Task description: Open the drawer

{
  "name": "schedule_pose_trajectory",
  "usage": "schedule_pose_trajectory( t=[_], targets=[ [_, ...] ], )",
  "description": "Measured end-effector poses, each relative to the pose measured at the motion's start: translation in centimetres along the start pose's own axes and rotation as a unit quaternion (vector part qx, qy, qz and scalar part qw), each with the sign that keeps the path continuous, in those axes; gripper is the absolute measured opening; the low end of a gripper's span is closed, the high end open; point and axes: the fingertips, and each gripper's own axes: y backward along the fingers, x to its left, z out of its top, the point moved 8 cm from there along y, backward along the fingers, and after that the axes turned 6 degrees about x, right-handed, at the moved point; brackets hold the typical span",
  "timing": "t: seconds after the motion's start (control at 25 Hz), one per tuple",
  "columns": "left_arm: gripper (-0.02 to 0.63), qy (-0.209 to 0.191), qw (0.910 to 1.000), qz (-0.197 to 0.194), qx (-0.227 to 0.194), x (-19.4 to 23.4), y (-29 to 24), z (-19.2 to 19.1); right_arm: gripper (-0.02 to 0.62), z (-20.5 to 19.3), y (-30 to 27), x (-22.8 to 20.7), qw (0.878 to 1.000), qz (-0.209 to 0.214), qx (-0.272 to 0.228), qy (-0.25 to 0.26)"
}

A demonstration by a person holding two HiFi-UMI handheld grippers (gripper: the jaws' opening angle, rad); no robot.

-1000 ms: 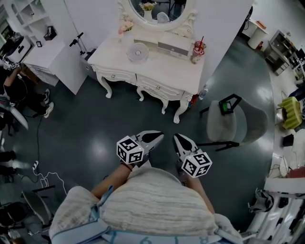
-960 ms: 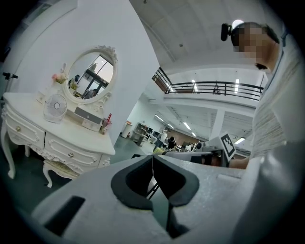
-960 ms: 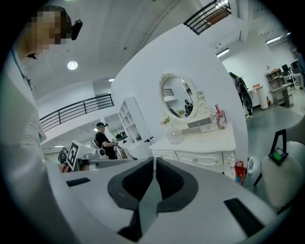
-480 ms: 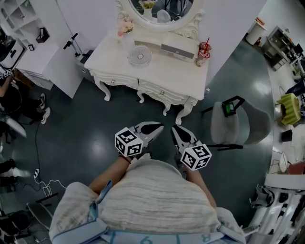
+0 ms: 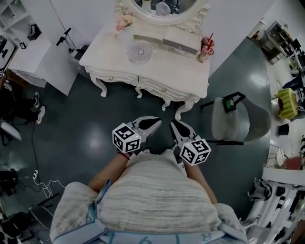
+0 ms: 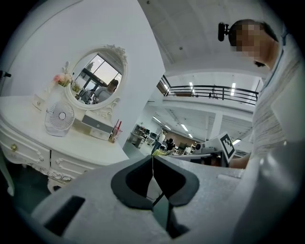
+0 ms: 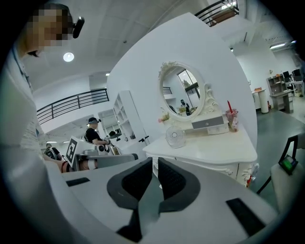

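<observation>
Holding a tool in each hand above the dark floor [image 5: 81, 124], a person stands short of a white dressing table. The left tool [image 5: 156, 123] has its jaws pressed together with nothing between them, as the left gripper view [image 6: 153, 159] shows. The right tool [image 5: 174, 124] is just beside it, its jaws a narrow slit apart and empty in the right gripper view [image 7: 155, 164]. Both tools point toward the table, well apart from it.

Two drawers sit closed in the table's carved front, each with a small knob: the left-hand drawer [image 5: 111, 77] and the right-hand drawer [image 5: 163, 88], as seen from the head view.

On the worktop [image 5: 157, 64] stand a small round fan [image 5: 139, 51], a grey-fronted box [image 5: 181, 44] and a cup with a red straw [image 5: 206, 49], below an oval mirror [image 5: 164, 7]. A grey chair [image 5: 233, 119] stands near the table's right corner.
</observation>
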Motion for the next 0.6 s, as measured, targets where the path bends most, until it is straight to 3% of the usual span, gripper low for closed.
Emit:
schedule_pose_trajectory(
  t=[0.32,0.6],
  targets=[
    [0.014,0.033,0.9991,0.026,-0.003,3.0,-1.8,-0.2,0.008,0.6,-2.3,-3.0,0.999,0.014,0.028,0.0],
    [0.015,0.033,0.9987,0.039,0.001,4.3,-5.7,0.5,0.008,1.7,-3.5,-7.1,0.998,0.034,0.052,0.012]
  ],
)
